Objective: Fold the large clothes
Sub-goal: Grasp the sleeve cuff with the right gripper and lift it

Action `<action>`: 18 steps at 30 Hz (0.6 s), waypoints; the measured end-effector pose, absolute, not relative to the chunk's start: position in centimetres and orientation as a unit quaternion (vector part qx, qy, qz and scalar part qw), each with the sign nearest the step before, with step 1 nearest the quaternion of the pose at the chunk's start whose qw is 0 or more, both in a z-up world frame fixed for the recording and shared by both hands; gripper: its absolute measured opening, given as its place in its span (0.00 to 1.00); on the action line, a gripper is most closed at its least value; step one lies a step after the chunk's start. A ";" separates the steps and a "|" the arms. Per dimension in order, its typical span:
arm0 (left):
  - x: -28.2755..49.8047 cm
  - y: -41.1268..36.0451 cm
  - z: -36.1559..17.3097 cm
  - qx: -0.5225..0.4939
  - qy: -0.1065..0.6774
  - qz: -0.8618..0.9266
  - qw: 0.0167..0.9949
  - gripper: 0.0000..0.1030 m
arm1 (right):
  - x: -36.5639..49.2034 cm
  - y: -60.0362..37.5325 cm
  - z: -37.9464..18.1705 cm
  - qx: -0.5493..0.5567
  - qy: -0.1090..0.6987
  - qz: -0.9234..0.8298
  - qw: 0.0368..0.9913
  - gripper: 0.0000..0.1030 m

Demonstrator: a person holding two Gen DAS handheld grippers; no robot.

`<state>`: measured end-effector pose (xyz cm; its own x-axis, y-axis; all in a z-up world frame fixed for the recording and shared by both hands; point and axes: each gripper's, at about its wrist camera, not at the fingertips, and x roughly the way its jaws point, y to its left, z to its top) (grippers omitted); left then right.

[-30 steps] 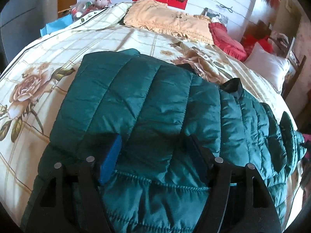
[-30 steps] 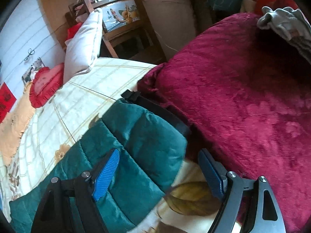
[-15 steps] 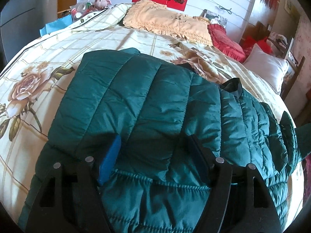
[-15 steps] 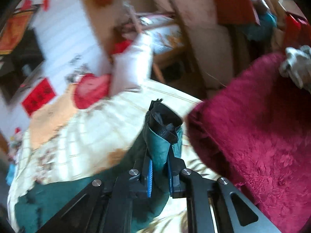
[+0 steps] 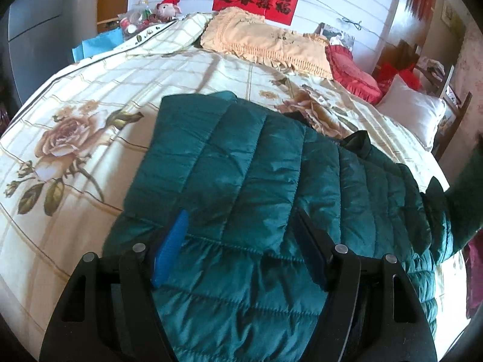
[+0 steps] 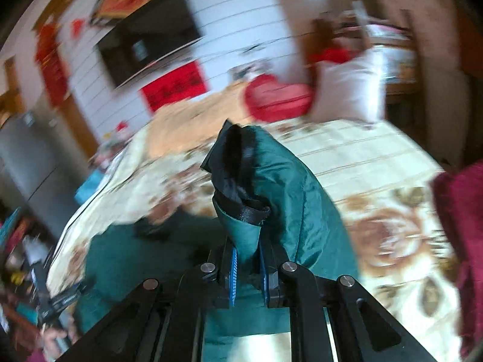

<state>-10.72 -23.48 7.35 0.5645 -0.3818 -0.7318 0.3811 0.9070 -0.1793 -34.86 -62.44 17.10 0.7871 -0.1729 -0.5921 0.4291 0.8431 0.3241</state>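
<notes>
So right now my right tool (image 6: 247, 271) is clamped on the sleeve cuff (image 6: 241, 199) of the green puffer jacket (image 5: 241, 181), holding it up off the bed (image 5: 90, 90) in the middle of the right view. That view is blurry, so I can't tell how deep the bite goes. My left tool (image 5: 238, 238) is spread wide with nothing in it, low in the frame right over the jacket's hem. The jacket body lies flat across the flowered bedspread, filling the centre and right of the left view.

What could go wrong, as I see it: the shell looks slick, and the grip seems to be only on the cuff, so a quick swing could pull it out of the pads. The raised sleeve could also drag the body and wrinkle it, since the left tool isn't pinning anything. And there's a dark red blanket (image 6: 465, 241) at the right edge the sleeve might snag on.

Count: one jacket, two tools, one red cushion (image 5: 353, 69), one white pillow (image 5: 413, 114), one peach pillow (image 5: 265, 42).
</notes>
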 end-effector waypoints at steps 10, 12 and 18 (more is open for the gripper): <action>-11.2 -21.3 7.7 -0.004 0.415 -0.219 0.883 0.69 | -23.5 -49.7 11.8 0.214 0.351 -0.038 0.911 0.11; -11.2 -21.0 7.7 -0.005 0.416 -0.219 0.883 0.69 | -21.6 -48.1 10.4 0.218 0.362 -0.024 0.906 0.11; -11.1 -20.6 7.4 -0.011 0.419 -0.220 0.881 0.69 | -18.0 -45.1 6.5 0.251 0.387 0.011 0.887 0.11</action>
